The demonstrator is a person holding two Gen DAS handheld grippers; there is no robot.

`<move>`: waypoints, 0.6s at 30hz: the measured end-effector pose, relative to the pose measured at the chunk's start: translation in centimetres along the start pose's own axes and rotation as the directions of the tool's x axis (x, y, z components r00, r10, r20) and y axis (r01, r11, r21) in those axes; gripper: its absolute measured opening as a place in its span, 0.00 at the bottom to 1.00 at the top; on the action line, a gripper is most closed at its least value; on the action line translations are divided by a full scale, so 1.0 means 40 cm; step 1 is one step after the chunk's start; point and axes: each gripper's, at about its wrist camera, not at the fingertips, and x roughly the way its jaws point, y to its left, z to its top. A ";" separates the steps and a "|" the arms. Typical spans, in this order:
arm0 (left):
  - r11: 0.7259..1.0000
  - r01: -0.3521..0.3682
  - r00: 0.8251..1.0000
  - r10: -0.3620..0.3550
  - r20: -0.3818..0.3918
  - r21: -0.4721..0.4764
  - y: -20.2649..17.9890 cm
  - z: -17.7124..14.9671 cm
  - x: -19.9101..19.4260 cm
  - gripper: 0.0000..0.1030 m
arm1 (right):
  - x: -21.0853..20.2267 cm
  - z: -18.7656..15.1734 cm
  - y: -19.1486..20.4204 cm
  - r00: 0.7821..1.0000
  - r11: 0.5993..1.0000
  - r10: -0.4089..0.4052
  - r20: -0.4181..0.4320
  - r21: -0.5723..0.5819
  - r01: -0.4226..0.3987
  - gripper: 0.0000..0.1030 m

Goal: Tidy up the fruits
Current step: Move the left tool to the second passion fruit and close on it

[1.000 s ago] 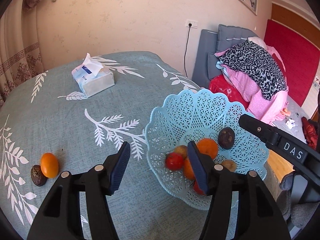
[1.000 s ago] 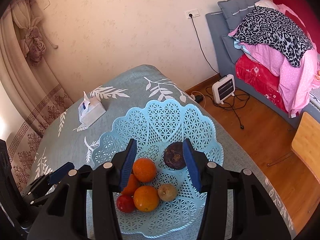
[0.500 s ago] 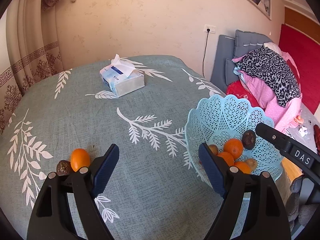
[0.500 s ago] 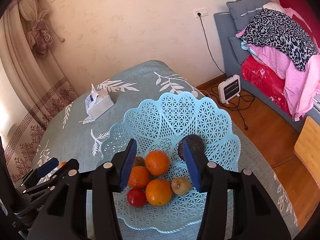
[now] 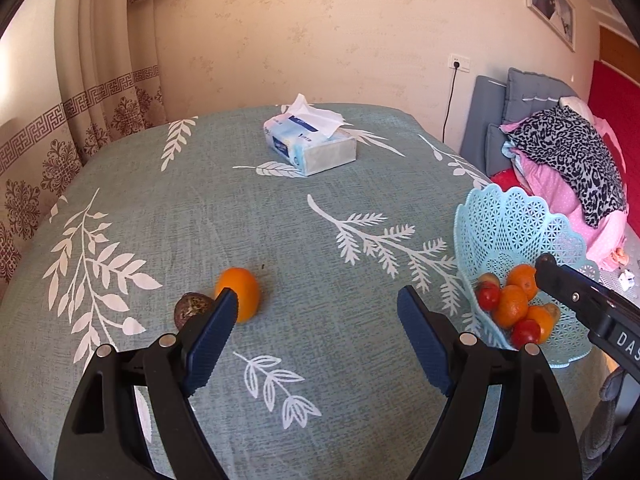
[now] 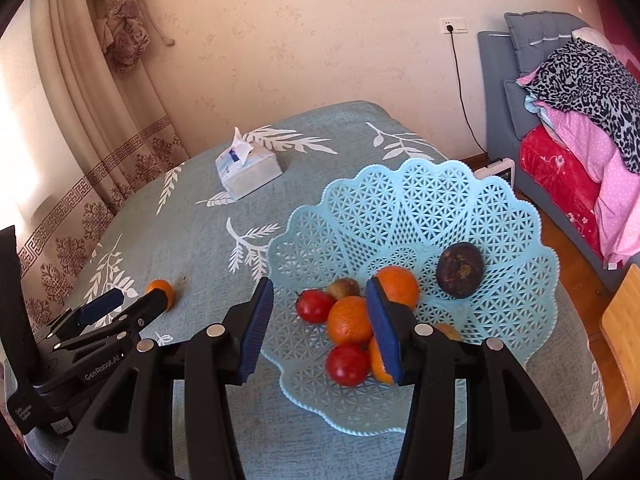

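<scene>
The left gripper point(image 5: 312, 336) has swung away from the basket point(image 5: 516, 216), jaws widened and empty; the right gripper point(image 6: 316, 320) hangs part-open, empty. The orange point(image 5: 240, 292) beside the dark fruit point(image 5: 190, 308) should be straddled squarely

A pale blue lattice basket point(image 6: 420, 208) at centre right holds three oranges point(image 6: 350, 318), two red fruits, possibly tomatoes point(image 6: 347, 364), a small brownish fruit point(image 6: 343, 288) and a dark purple round one point(image 6: 459, 264). At left of the frame, one orange point(image 5: 240, 292) lies touching a dark wrinkled fruit point(image 5: 191, 307) on the cloth.
</scene>
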 end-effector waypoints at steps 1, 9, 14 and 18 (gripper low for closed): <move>1.000 -0.009 1.000 0.009 -0.002 -0.008 0.012 -0.003 0.000 0.79 | 0.002 -0.004 0.012 1.000 1.000 0.008 -0.005 -0.011 -0.008 0.48; 0.995 -0.078 0.996 0.075 -0.039 -0.065 0.107 -0.033 0.015 0.79 | 0.012 -0.042 0.093 0.997 0.994 0.062 -0.039 -0.088 -0.065 0.56; 0.989 -0.119 0.992 0.115 -0.052 -0.088 0.161 -0.045 0.025 0.79 | 0.011 -0.065 0.144 0.998 0.984 0.058 -0.034 -0.166 -0.062 0.56; 0.983 -0.154 0.986 0.147 -0.078 -0.102 0.198 -0.052 0.046 0.79 | 0.011 -0.080 0.171 0.997 0.976 0.070 -0.040 -0.204 -0.076 0.56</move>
